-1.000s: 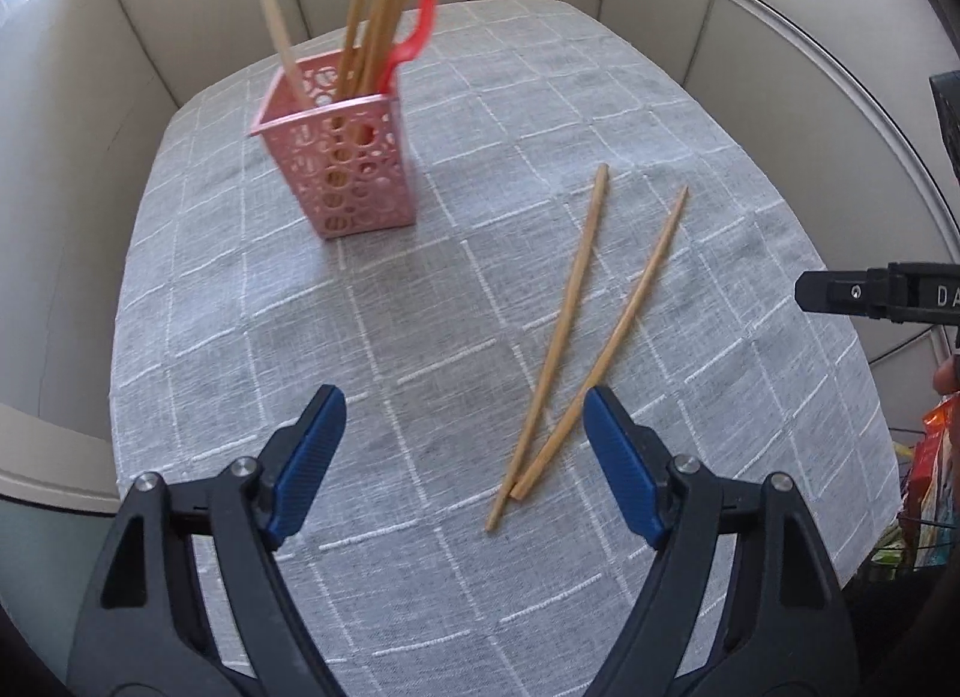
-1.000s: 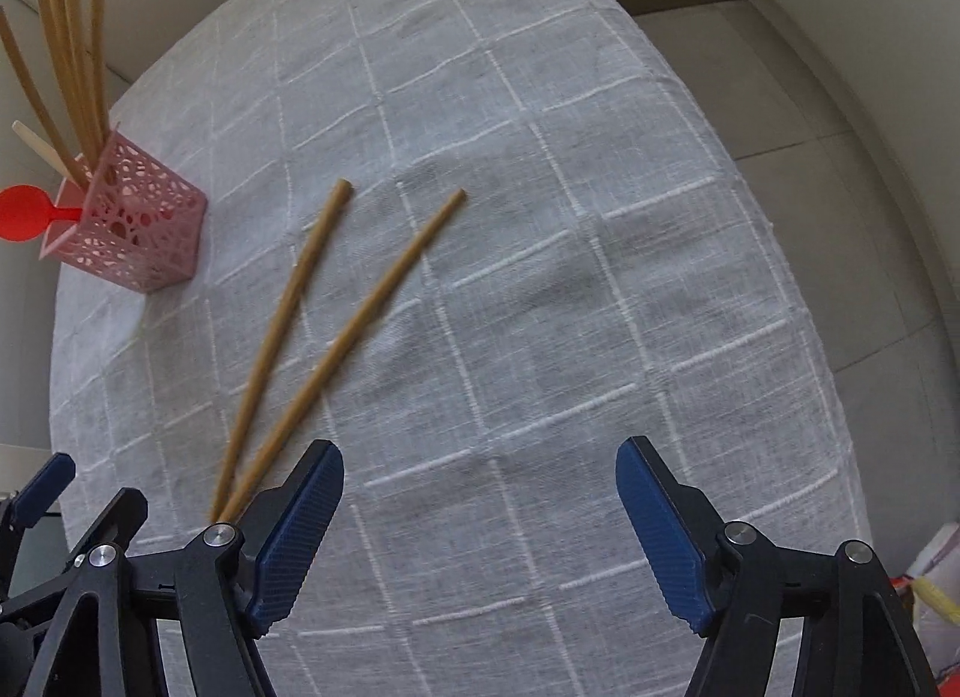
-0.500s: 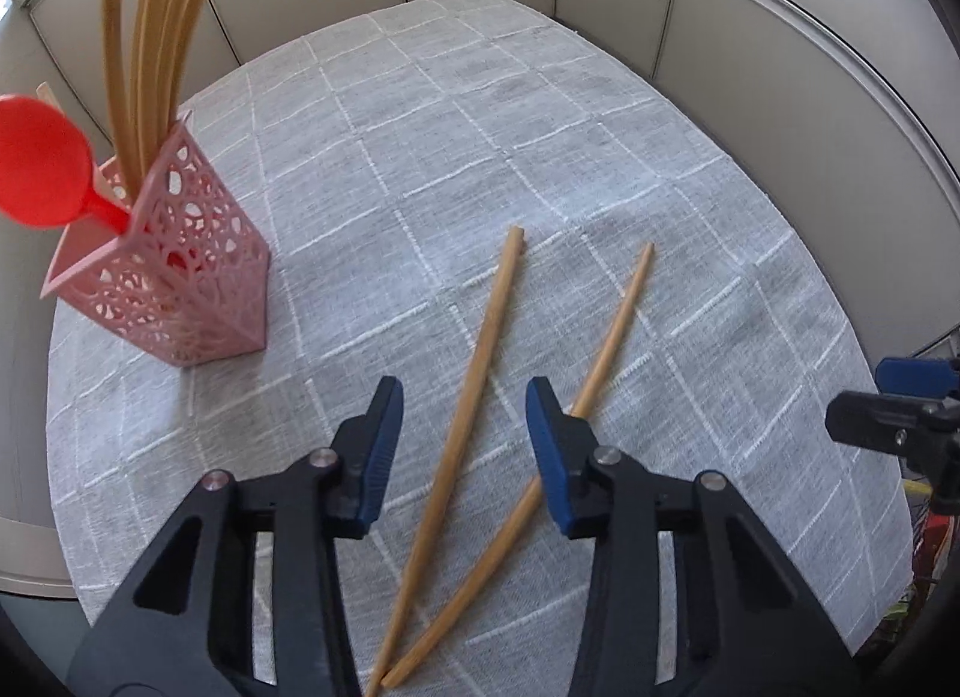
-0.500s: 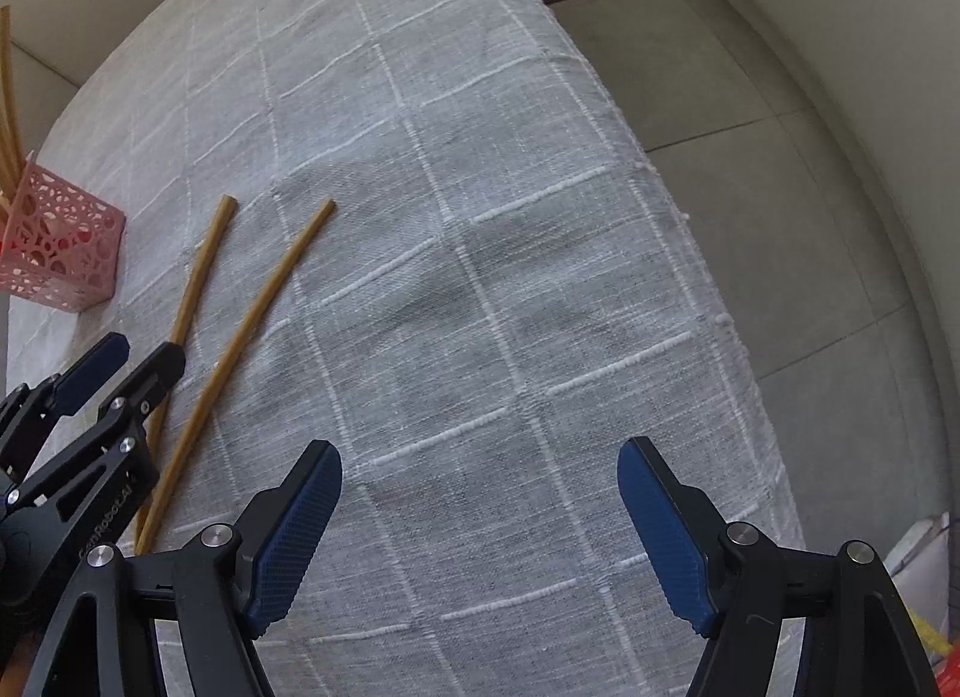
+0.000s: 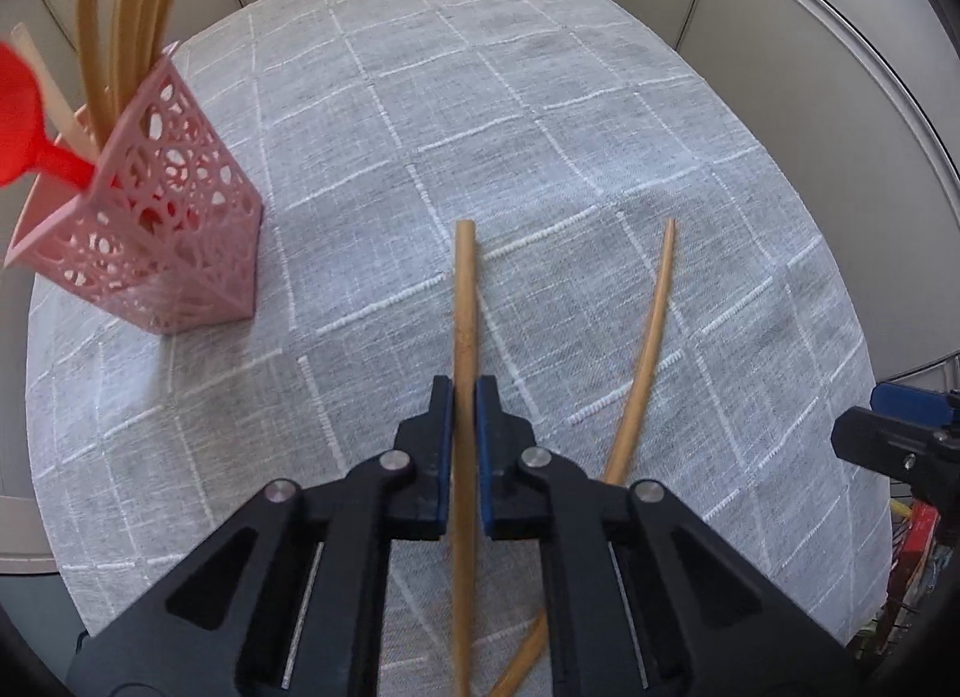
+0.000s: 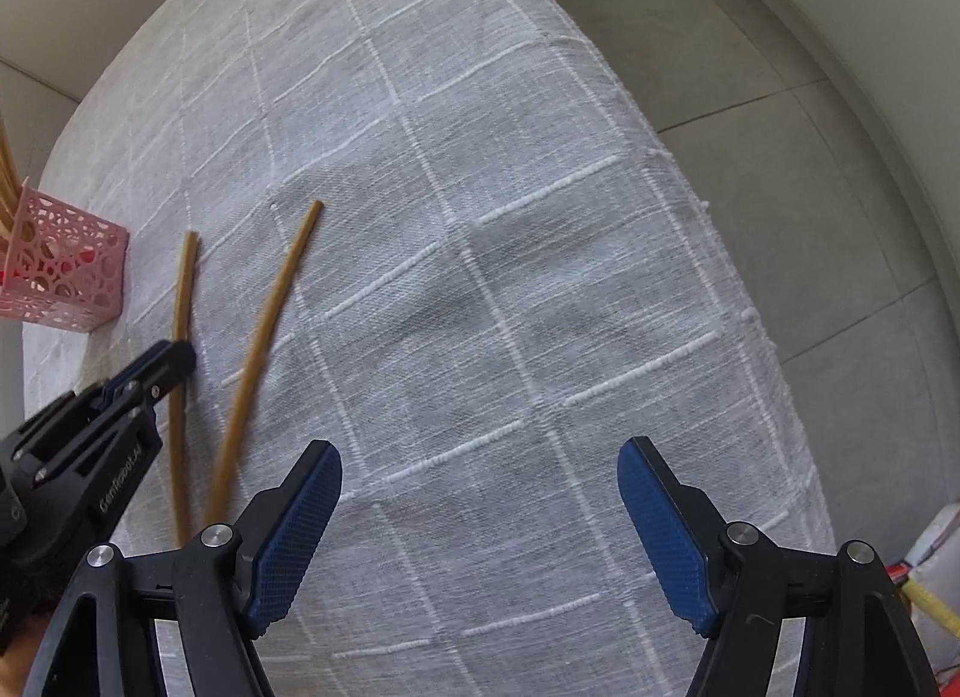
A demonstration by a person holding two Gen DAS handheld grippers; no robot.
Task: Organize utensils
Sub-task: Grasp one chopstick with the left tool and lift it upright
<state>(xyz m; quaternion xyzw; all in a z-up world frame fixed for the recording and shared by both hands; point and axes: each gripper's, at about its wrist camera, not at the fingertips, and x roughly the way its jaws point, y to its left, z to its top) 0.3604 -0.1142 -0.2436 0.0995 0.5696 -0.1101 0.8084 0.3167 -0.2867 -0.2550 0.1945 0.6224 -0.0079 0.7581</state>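
My left gripper (image 5: 464,397) is shut on a wooden chopstick (image 5: 465,301) that points away along the table; it also shows in the right wrist view (image 6: 185,277). A second chopstick (image 5: 645,343) lies loose on the cloth to its right, also in the right wrist view (image 6: 270,325). A pink perforated holder (image 5: 174,229) stands at the left with several chopsticks and a red spoon (image 5: 24,144) in it. My right gripper (image 6: 480,517) is open and empty, over the cloth to the right of the chopsticks. The left gripper (image 6: 162,364) shows at the left of the right wrist view.
A grey checked tablecloth (image 5: 540,126) covers the round table, with walls close behind it. The table's right edge (image 6: 738,289) drops to a tiled floor. The right gripper's tip (image 5: 888,439) and some coloured items sit off the table's right side.
My left gripper has moved forward and down and closed on the left chopstick. The right gripper has stayed open and drifted right, away from the chopsticks.
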